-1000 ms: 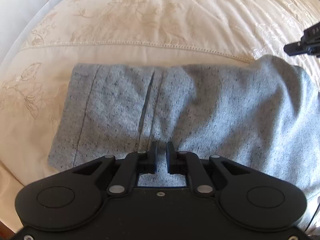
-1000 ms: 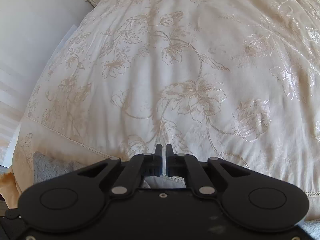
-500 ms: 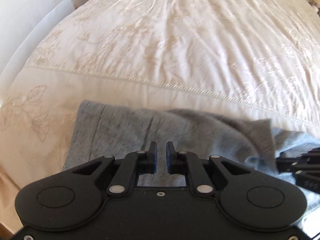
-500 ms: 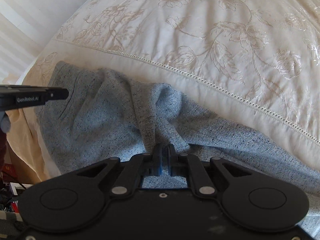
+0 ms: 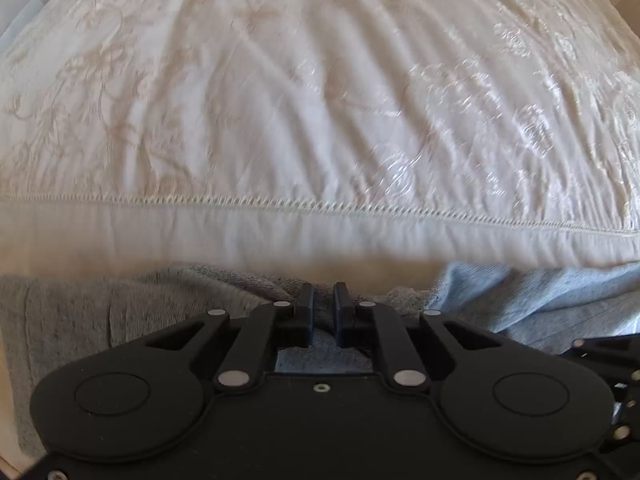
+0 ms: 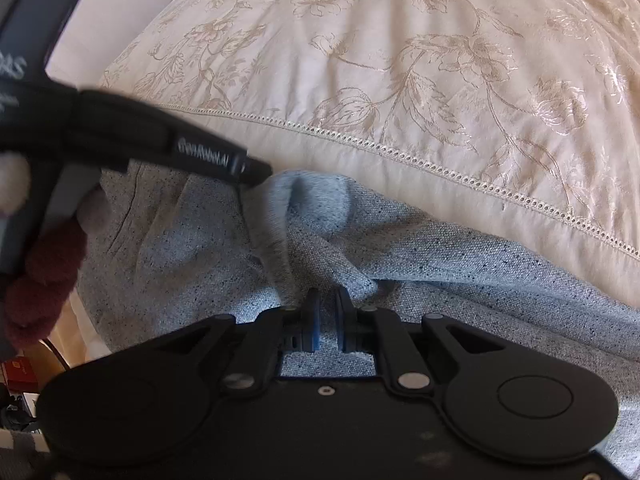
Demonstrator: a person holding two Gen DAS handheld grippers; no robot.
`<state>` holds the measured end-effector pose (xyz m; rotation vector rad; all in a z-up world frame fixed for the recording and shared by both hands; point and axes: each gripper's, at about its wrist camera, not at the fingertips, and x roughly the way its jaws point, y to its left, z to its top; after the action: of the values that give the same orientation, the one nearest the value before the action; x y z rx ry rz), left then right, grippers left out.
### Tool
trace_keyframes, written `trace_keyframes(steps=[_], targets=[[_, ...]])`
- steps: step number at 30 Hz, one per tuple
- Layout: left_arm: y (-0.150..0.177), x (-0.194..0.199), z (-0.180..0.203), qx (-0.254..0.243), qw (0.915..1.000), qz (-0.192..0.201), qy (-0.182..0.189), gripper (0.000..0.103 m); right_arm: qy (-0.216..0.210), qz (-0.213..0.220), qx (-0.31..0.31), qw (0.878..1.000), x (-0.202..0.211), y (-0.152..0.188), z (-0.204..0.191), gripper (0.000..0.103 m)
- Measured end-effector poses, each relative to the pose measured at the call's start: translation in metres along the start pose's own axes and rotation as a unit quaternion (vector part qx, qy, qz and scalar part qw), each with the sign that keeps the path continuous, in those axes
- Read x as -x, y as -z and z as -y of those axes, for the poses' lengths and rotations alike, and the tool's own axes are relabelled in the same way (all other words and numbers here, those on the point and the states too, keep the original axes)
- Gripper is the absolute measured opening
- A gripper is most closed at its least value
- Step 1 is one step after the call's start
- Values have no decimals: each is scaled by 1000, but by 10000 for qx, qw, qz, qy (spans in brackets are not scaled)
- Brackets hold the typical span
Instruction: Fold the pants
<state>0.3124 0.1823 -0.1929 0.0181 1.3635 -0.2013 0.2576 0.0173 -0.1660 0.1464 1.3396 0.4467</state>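
Observation:
The grey speckled pants [image 6: 440, 256] lie bunched on the cream bedspread near its front edge. They also show in the left wrist view [image 5: 120, 312]. My right gripper [image 6: 326, 312] is low over the cloth with a narrow gap between its jaws, and a raised fold stands just ahead of its tips. I cannot tell whether cloth is pinched. My left gripper [image 5: 322, 304] has a similar narrow gap and sits over the pants' far edge. Its body also shows in the right wrist view [image 6: 208, 152], close on the left, tip touching the bunched fold.
The floral cream bedspread [image 5: 320, 100] with a stitched hem line [image 6: 440, 164] stretches away behind the pants. The bed's left edge, a pale wall and some clutter on the floor [image 6: 20, 368] show at the left.
The left gripper has moved forward and right, toward the pants' far edge. The right gripper's jaws have parted a little. The two grippers have come closer and the cloth is more bunched.

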Motion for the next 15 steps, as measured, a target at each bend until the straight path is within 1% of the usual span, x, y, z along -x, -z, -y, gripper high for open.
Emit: trace_keyframes(steps=[2,3,5,7,11,13,15], targets=[[11,-1,-13,135,9995,106,264,16,-36,77,-35,10000,8,-1,3,21],[16,1,-17,183,9990,175,365,16,-39,135,-60,9999,13,-2,4,22],[19,5,-22,279,9982,232,479,16,-85,266,-127,9995,21,-6,6,26],[21,5,-26,394,9975,237,529,17,-293,344,-242,9987,28,-14,9,29],[18,7,-27,540,9966,262,567,16,-724,296,-610,9951,23,-27,9,31],[19,13,-30,569,9959,369,599,16,-810,318,-700,9937,21,-32,6,33],[21,25,-35,683,9944,610,526,17,-785,279,-657,9944,16,-37,1,35]])
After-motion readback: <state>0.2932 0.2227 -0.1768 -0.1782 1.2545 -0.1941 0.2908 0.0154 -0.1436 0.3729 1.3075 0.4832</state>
